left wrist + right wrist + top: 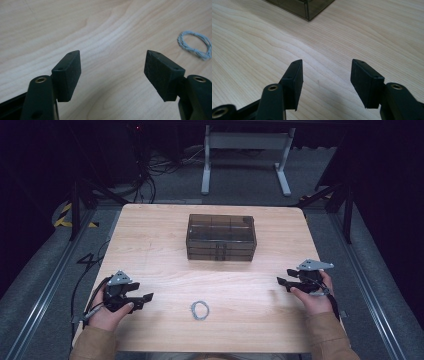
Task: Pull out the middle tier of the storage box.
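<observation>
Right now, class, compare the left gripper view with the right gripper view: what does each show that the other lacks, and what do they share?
Left gripper view: a small coil of pale grey string lying beyond the right-hand jaw. Right gripper view: a corner of the smoky clear plastic drawer box at the top edge. Shared: the light wooden table, and a pair of black jaws standing open with nothing between them.

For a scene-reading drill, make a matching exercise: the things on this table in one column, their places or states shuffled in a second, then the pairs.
Things:
1. smoky drawer box
2. loop of pale cord
3. left hand-held gripper
4. right hand-held gripper

Places or states:
A. near edge of the table, between both hands
B. open, jaws pointing left
C. far middle
D. open, nearest the cord

Pairs: 1-C, 2-A, 3-D, 4-B
</observation>
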Action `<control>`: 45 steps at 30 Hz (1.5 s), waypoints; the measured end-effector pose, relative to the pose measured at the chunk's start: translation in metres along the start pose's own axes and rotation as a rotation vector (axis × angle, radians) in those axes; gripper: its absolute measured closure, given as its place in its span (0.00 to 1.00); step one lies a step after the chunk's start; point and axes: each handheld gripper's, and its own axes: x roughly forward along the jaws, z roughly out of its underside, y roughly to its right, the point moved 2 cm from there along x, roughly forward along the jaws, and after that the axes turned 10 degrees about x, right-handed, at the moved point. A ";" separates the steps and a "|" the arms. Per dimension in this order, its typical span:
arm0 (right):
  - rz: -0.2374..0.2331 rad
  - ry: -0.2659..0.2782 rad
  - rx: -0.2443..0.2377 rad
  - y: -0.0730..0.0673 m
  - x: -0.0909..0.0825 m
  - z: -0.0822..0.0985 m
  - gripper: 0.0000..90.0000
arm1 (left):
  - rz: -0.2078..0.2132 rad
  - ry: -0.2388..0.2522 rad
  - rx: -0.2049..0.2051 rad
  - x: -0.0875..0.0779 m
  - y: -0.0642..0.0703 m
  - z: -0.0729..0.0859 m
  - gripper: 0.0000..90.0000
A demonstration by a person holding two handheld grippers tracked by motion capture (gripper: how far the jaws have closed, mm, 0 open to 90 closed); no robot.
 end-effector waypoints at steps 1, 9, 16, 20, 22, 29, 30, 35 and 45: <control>0.000 0.000 0.000 0.000 0.000 0.000 0.48 | 0.000 0.000 0.000 0.000 0.000 0.000 0.32; -0.003 -0.002 -0.073 -0.020 0.003 -0.004 0.43 | -0.079 0.038 -0.070 -0.005 -0.004 0.001 0.22; -0.002 0.019 -0.096 -0.026 0.009 -0.005 0.44 | -0.105 0.047 -0.087 -0.006 -0.013 0.007 0.23; -0.031 0.034 -0.104 -0.030 0.008 -0.007 0.49 | -0.103 0.034 -0.092 -0.004 -0.017 0.010 0.23; -0.026 0.041 -0.126 -0.032 0.008 -0.008 0.49 | -0.106 0.027 -0.076 -0.004 -0.017 0.009 0.23; -0.039 0.058 -0.143 -0.046 0.005 -0.011 0.51 | -0.099 0.030 -0.063 -0.002 -0.014 0.007 0.24; -0.035 0.048 -0.141 -0.047 0.005 -0.012 0.51 | -0.092 0.031 -0.061 -0.002 -0.014 0.007 0.25; 0.005 -0.020 -0.170 -0.055 0.004 -0.013 0.50 | -0.081 0.026 -0.040 0.000 -0.013 0.007 0.26; 0.004 -0.005 -0.193 -0.062 0.002 -0.017 0.46 | -0.055 0.029 -0.031 0.001 -0.013 0.007 0.26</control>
